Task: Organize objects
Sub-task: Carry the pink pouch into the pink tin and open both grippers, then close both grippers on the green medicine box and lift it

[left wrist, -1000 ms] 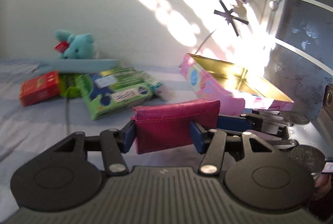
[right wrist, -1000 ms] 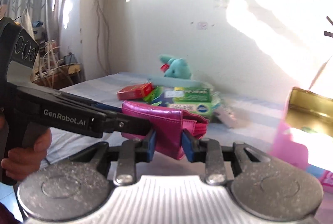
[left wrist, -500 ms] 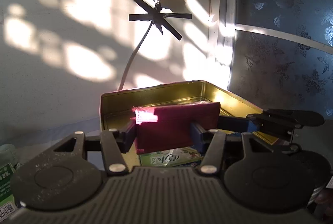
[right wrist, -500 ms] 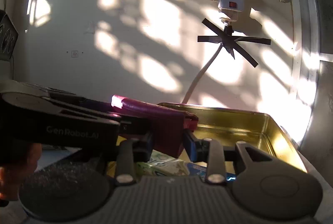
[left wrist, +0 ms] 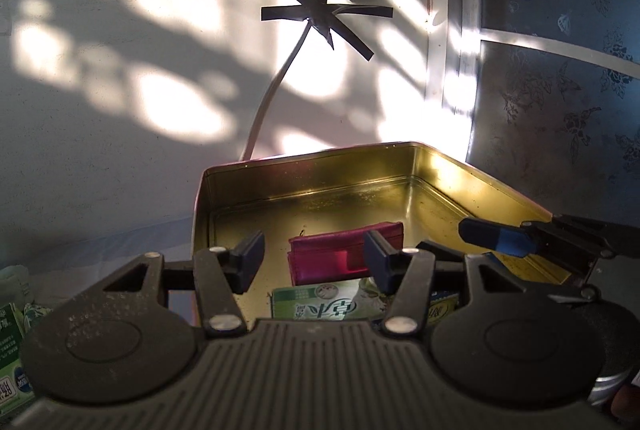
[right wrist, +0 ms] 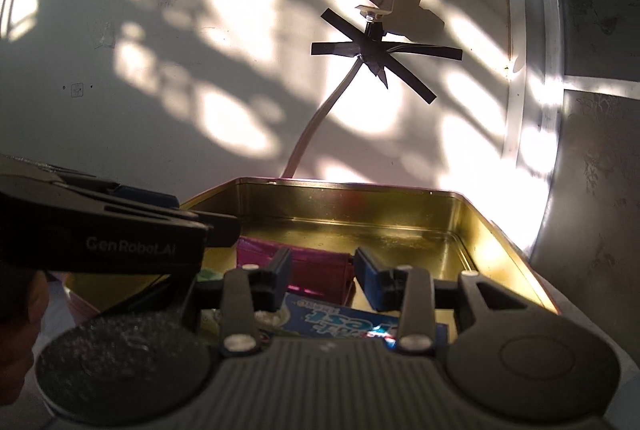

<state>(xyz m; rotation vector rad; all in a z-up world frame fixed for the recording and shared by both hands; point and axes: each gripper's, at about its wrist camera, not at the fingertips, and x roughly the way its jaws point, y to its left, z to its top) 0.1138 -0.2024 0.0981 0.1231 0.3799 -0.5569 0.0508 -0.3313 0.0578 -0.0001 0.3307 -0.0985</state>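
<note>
Lying in one gold tin (left wrist: pixel 320 166): one pink wallet (left wrist: pixel 344 256), two packets (left wrist: pixel 324 306).

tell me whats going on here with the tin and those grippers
A person is tidying things into a gold tin. The pink wallet lies on the tin's floor, gripped by nothing. The left hand-held gripper and the right hand-held gripper are both open and hover over it. A green packet and a blue packet lie in the tin too.
</note>
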